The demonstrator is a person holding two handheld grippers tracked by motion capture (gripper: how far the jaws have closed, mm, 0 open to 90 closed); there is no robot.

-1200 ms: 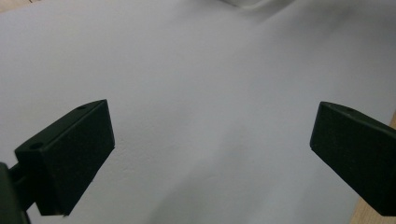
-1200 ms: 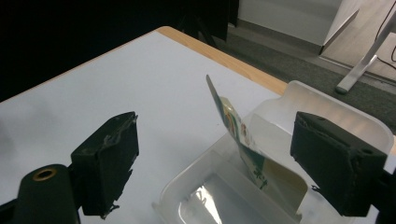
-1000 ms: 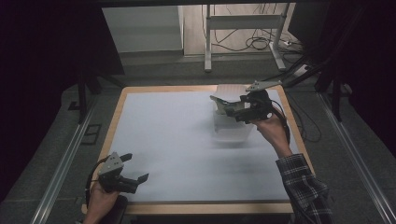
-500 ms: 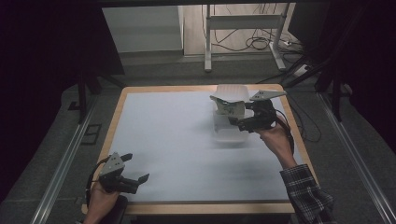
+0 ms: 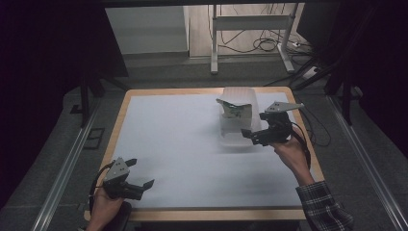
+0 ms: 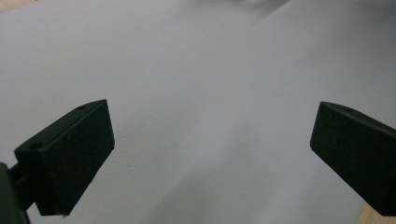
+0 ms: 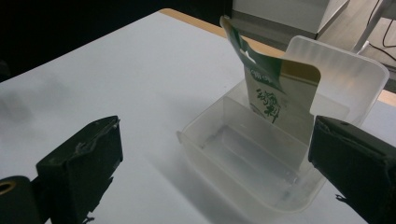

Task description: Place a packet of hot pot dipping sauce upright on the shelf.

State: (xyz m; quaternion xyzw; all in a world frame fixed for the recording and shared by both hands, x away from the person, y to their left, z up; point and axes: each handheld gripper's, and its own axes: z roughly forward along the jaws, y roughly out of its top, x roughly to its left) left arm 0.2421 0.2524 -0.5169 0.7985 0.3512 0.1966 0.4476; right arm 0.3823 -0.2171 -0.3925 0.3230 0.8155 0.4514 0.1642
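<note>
A clear plastic container sits at the table's far right with its lid tilted back behind it. A green-and-white paper package stands leaning inside it. My right gripper hovers just right of the container's near corner. Its jaws have just been opening and stand open with nothing pressed between them. In the right gripper view the container and the package lie just ahead of the right gripper. My left gripper rests open near the front left edge, over bare white table.
The white tabletop has a wooden rim. A metal stand and cables lie on the floor beyond the far edge. Rails run along both sides of the table.
My right gripper has drawn back from the package toward the near right and slightly down. The package stays standing in the container. The left gripper has not moved.
</note>
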